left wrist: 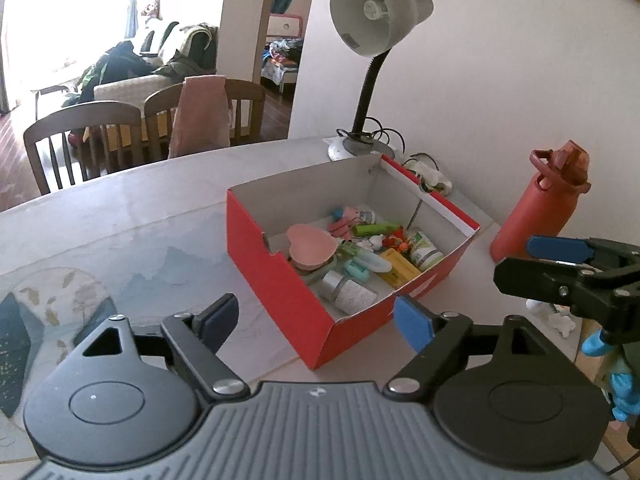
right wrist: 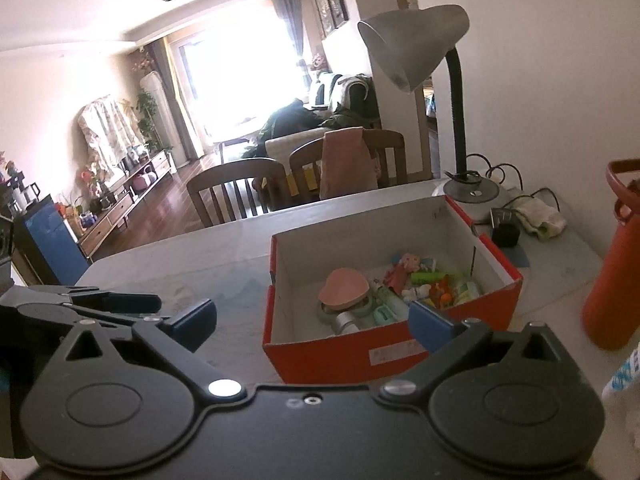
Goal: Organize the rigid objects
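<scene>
1. Cardboard is forming the red box (left wrist: pixel 280 280), which is sitting open-topped on the pale table (left wrist: pixel 120 216), its long axis running from the near corner away toward the desk lamp (left wrist: pixel 372 20) and the wall.
2. Its outer walls are showing red and its inner walls plain white, and a small label is sitting on the near end wall in the right wrist view (right wrist: pixel 394 354).
3. Small rigid items are lying crowded in the box's near half: a pink heart-shaped dish (left wrist: pixel 311 246) resting on top of the pile, a silver-capped jar (left wrist: pixel 348 290) lying on its side, a yellow packet (left wrist: pixel 400 270), a green tube (left wrist: pixel 378 229) and a white tub (left wrist: pixel 426 251).
4. Several tiny figures are lying among them, too small to make out.
5. Beside the box's right side, a red bottle (left wrist: pixel 536 208) is standing upright on the table, apart from it.
6. The left gripper (left wrist: pixel 316 320) is hovering before the box's near corner with its jaws spread wide, grasping nothing and touching nothing.
7. The right gripper (right wrist: pixel 312 316) is likewise standing released, its blue pads (right wrist: pixel 430 326) wide apart in front of the box's near end, with nothing between them.
</scene>
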Demonstrator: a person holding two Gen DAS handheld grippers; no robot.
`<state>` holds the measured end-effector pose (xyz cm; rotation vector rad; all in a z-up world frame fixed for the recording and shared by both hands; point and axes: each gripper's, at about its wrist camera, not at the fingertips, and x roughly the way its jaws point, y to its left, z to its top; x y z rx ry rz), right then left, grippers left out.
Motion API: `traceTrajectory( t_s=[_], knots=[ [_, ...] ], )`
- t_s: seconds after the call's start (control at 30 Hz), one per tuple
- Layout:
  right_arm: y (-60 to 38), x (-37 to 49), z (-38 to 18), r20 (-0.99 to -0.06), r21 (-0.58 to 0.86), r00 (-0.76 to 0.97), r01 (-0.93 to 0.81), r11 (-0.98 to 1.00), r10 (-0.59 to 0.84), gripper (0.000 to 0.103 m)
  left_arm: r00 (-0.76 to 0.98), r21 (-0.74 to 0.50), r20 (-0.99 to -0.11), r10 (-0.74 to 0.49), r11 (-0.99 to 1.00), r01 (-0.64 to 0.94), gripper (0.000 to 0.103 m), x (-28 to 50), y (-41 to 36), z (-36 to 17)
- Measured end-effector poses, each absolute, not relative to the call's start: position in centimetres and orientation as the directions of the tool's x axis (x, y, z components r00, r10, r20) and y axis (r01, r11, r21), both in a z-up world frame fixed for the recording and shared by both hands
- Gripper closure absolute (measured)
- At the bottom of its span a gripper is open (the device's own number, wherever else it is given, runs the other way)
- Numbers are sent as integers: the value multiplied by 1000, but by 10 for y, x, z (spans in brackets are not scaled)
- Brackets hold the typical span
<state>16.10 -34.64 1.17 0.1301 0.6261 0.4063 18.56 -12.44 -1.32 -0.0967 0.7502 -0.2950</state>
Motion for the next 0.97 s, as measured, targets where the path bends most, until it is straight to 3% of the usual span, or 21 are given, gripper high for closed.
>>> traceTrajectory(
  t_s=[0.2,0.97],
  knots=[
    [-342,151,11,-538,245,741,-318,916,401,1,700,-207,-645,-305,952,224,2,172,-115,-9],
    [-323,115,9,-540,262,750,-283,923,383,1,721,-119,-631,-285,955,273,1,137,-106,-4]
  ],
)
